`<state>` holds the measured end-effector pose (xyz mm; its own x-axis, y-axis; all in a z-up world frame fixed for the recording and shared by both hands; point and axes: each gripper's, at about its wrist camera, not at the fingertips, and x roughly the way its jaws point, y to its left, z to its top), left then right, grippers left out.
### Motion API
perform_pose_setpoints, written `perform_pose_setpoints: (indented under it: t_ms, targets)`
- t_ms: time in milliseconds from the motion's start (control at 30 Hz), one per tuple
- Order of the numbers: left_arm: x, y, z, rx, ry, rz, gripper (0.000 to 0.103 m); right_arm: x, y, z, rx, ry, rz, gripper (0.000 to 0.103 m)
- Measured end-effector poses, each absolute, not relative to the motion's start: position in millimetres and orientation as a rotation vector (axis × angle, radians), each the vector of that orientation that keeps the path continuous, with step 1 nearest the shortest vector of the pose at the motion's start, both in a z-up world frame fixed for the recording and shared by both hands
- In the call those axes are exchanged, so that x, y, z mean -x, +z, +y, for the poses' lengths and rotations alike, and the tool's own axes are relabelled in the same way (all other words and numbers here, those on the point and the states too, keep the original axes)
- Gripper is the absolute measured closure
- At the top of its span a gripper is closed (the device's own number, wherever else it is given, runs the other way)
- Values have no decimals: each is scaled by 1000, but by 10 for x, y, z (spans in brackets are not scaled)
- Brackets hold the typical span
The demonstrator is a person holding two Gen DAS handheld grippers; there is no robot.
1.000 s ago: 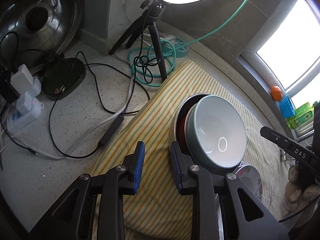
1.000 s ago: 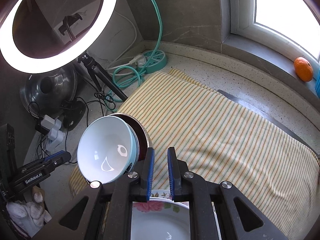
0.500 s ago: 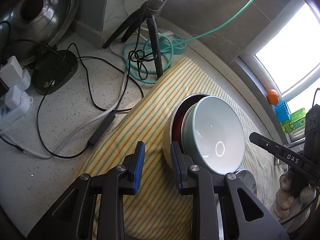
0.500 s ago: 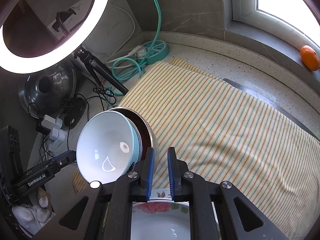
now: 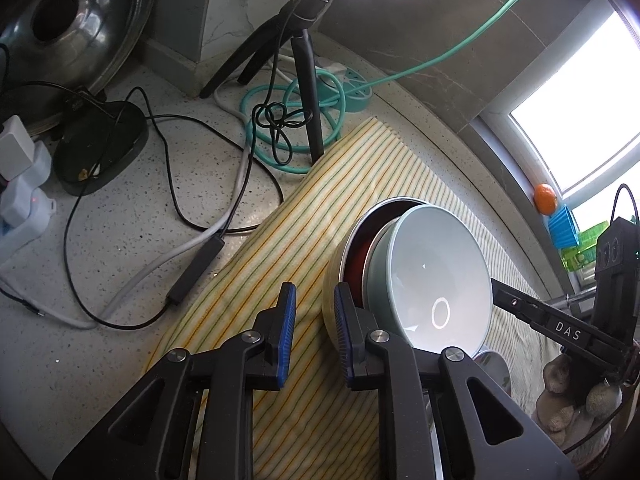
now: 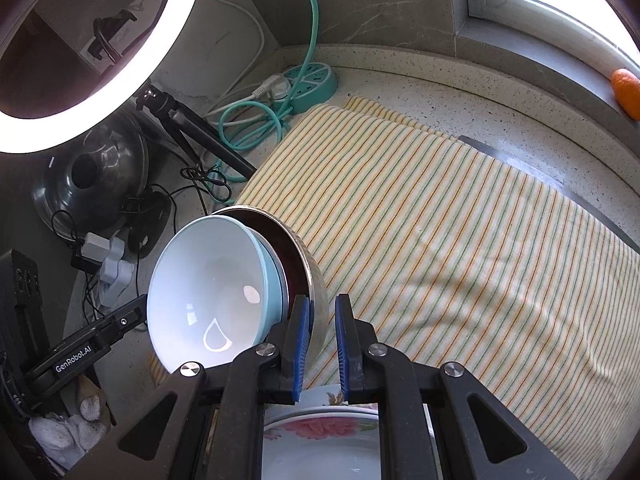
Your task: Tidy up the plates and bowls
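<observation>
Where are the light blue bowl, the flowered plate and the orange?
light blue bowl (image 6: 208, 292), right wrist view, inner wall.
flowered plate (image 6: 320, 428), right wrist view, rim with the pink flower.
orange (image 5: 545, 199), left wrist view, middle of its peel.

1. A home kitchen corner: a speckled stone tabletop (image 6: 460, 92) runs up to a grey tiled wall and a window sill.
2. On the striped cloth (image 6: 460, 240) lie stacked bowls (image 6: 224, 292); a flowered plate (image 6: 320, 436) sits at the cloth's near edge.
3. A pot lid (image 5: 68, 24) leans on the wall left of the cloth.
4. An orange (image 6: 626, 92) rests on the sill behind the cloth.
5. A ring light (image 6: 100, 80) on a tripod and a power strip (image 6: 308, 84) stand beside the cloth.
</observation>
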<state>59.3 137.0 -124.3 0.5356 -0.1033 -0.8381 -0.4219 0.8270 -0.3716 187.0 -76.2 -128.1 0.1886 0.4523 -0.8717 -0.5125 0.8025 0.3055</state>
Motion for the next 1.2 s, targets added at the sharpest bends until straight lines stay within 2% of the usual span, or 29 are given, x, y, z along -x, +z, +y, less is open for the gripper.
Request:
perform_pose_setpoints:
  t_ms: [267, 800, 1200]
  targets:
    - [-624, -1215, 1348, 580, 170, 1004, 86, -1869, -1322, -698, 62, 674, 1210, 91]
    - [-758, -1387, 1352, 593, 103, 1069, 96, -1852, -1365, -651, 81, 641, 1213, 96]
    - [-750, -1366, 1302, 588, 153, 1056, 96, -1869, -1383, -648, 93, 642, 1229, 96]
